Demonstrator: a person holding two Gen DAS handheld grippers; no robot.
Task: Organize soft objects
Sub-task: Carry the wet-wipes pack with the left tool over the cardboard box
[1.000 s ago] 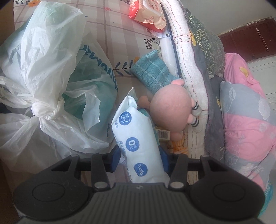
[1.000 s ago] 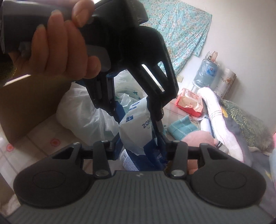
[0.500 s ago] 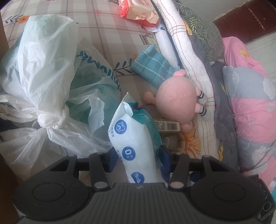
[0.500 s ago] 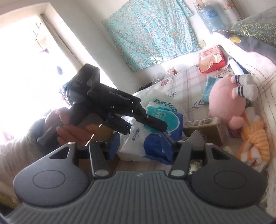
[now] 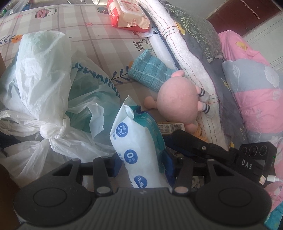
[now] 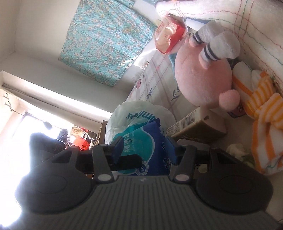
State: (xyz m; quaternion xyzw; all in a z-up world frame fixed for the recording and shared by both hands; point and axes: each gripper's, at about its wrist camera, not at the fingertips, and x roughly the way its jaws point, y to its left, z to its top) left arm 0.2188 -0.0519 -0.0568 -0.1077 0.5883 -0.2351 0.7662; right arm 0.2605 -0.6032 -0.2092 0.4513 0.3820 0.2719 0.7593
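Observation:
A soft wipes pack [image 5: 136, 146], white, blue and teal, stands upright between the pads of my left gripper [image 5: 141, 162]. The jaws are closing and the pads press on its sides. The right gripper's black body [image 5: 212, 150] reaches in from the right. In the right wrist view the same pack [image 6: 141, 146] fills the gap of my right gripper [image 6: 144, 150], with both pads against it. A pink plush toy [image 5: 176, 104] lies just beyond on the patterned sheet, beside a folded teal cloth [image 5: 150, 74].
Knotted white plastic bags [image 5: 44, 79] crowd the left. A brown carton [image 6: 194, 127] and an orange striped soft toy [image 6: 261, 113] lie close to the pack. A red tissue pack [image 5: 127, 16] sits far back. A white blanket [image 5: 185, 58] and pink quilt [image 5: 251, 99] wall the right.
The right gripper has rolled onto its side and dropped low beside the pack, which now sits between its fingers. It has come into the left wrist view. The left gripper rolled slightly.

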